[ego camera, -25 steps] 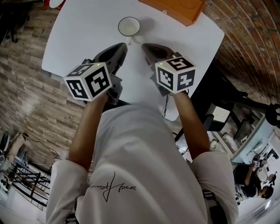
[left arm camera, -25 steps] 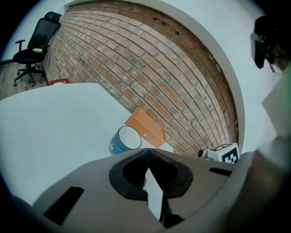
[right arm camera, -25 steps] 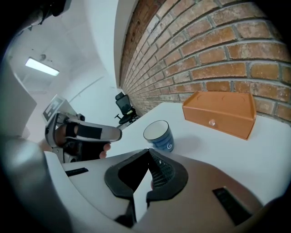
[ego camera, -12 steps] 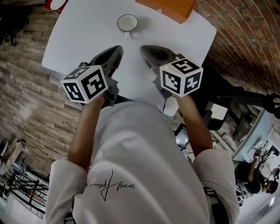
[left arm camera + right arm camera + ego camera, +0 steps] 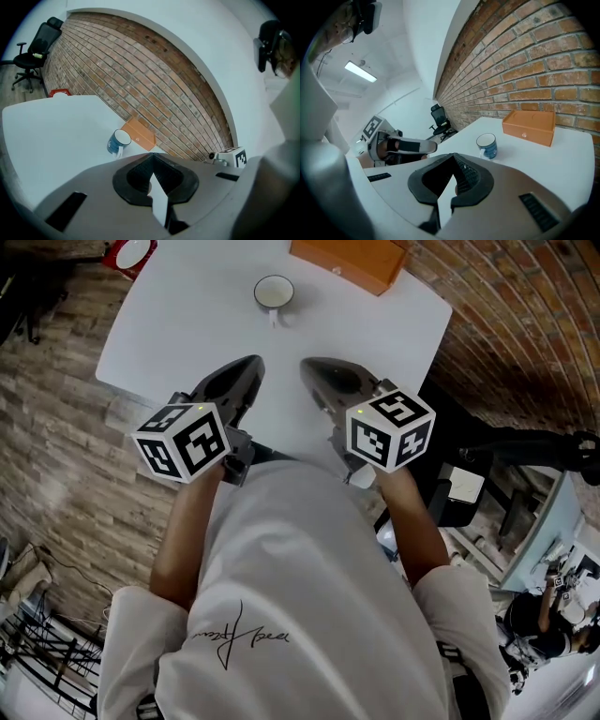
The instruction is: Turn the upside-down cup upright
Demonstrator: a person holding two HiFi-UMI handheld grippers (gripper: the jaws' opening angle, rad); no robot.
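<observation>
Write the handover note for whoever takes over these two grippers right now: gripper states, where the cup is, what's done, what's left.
Left hand-held gripper: jaws together, nothing between them, held over the near edge of the white table.
Right hand-held gripper: the same, shut and empty, beside the left one.
Blue mug: stands upright, mouth up, toward the far side of the table, handle pointing back at the person. It is clear of both grippers and just short of the orange box.
Done: the mug is no longer upside down.
Left: nothing on the mug that these views show. The job looks finished.
</observation>
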